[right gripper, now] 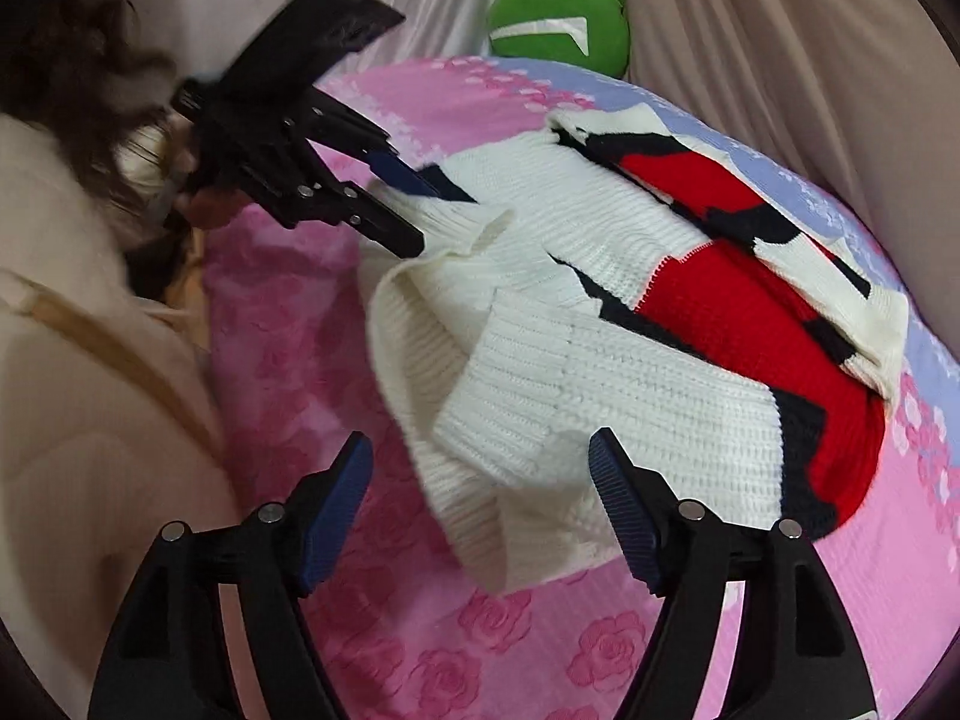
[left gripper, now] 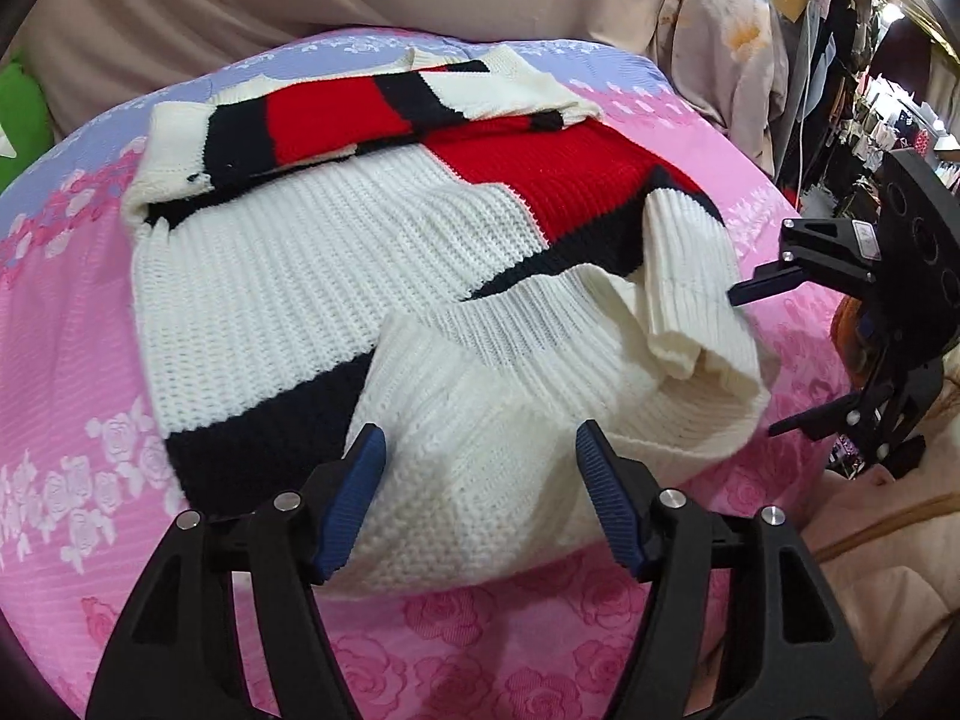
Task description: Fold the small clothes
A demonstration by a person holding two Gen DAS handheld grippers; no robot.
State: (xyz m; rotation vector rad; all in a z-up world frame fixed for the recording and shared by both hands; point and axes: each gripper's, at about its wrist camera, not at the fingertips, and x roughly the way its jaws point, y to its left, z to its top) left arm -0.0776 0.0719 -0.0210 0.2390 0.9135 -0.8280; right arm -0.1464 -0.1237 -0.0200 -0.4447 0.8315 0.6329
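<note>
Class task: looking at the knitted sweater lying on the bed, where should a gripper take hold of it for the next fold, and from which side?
Grip the white ribbed hem of the sweater, coming in low from the near bedspread edge. That hem curls up off the bed there, so a finger can probably slip beneath. The left gripper is open, facing it.

A chunky knit sweater (left gripper: 336, 276) in white, red and navy blocks lies partly folded on the pink rose-patterned bedspread (left gripper: 78, 360). One striped sleeve (left gripper: 312, 126) crosses its 12 o'clock edge; a white ribbed cuff (left gripper: 684, 276) rests, apparently doubled over, toward 3 o'clock.
</note>
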